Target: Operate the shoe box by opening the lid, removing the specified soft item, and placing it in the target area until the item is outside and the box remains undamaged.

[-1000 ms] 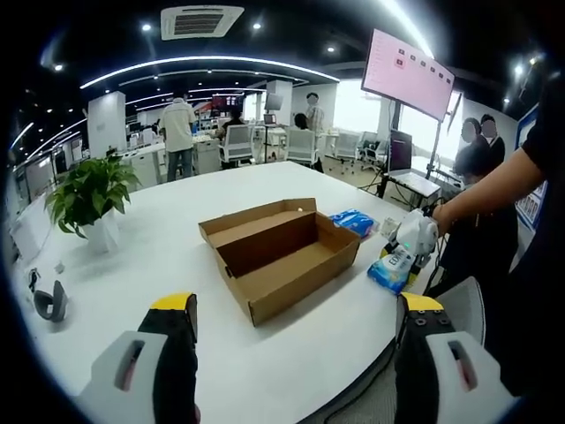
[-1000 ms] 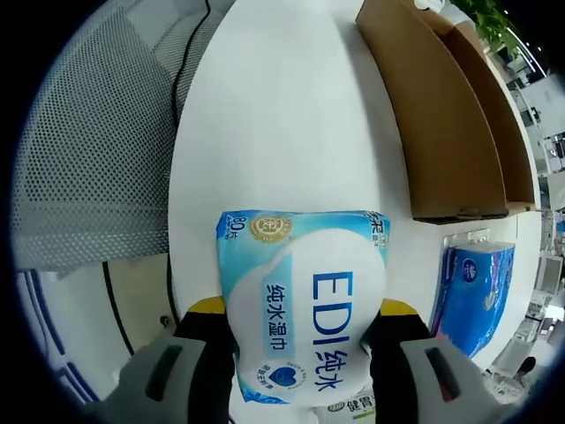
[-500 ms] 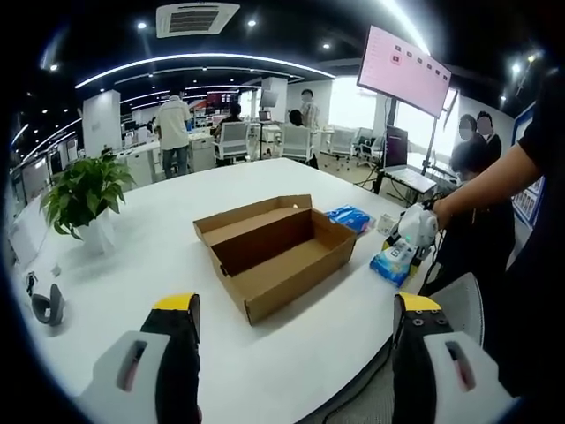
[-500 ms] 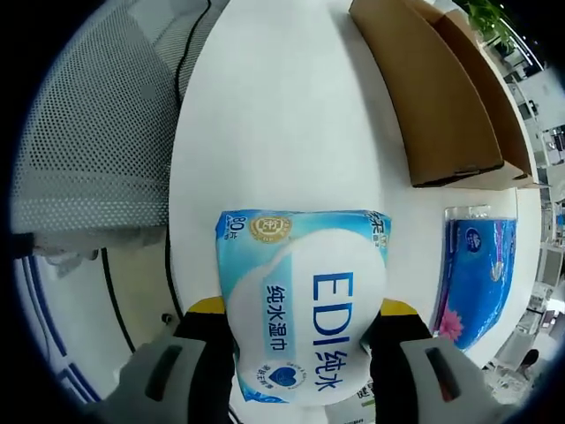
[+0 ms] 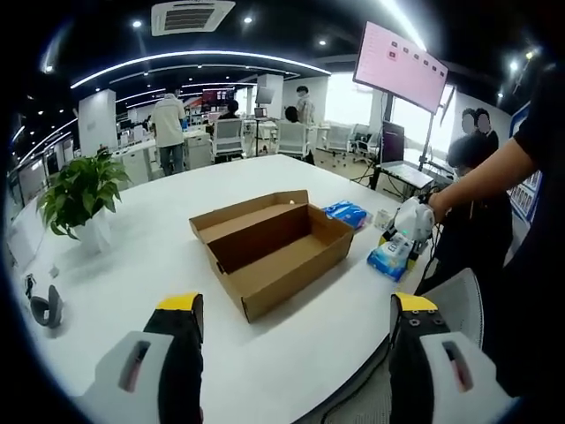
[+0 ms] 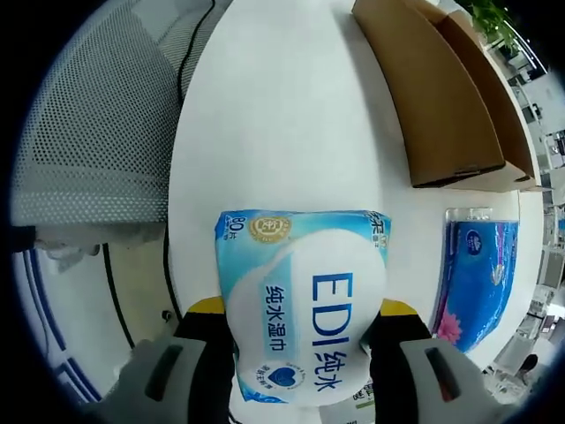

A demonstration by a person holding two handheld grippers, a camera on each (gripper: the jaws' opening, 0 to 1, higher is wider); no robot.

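Observation:
An open brown shoe box [image 5: 275,256] lies on the white table [image 5: 159,256], its lid folded back and its inside bare. My left gripper [image 5: 296,353] stands open near the table's front edge, well short of the box, with nothing between its jaws. To the box's right, my right gripper [image 5: 408,231] holds a light blue pack of wet wipes [image 5: 389,258] just over the table edge. In the right gripper view, my right gripper [image 6: 301,329] is shut on that wipes pack [image 6: 302,300], with the box's side [image 6: 441,106] at upper right.
A darker blue tissue pack [image 5: 345,212] [image 6: 478,278] lies on the table beside the box. A potted plant [image 5: 81,199] stands at the far left. A mesh chair [image 6: 97,115] sits off the table edge. A person's arm [image 5: 494,181] reaches in from the right.
The left gripper view has drifted slightly, shifting the whole scene. The right gripper and its wipes pack stay near the table's right edge, still held.

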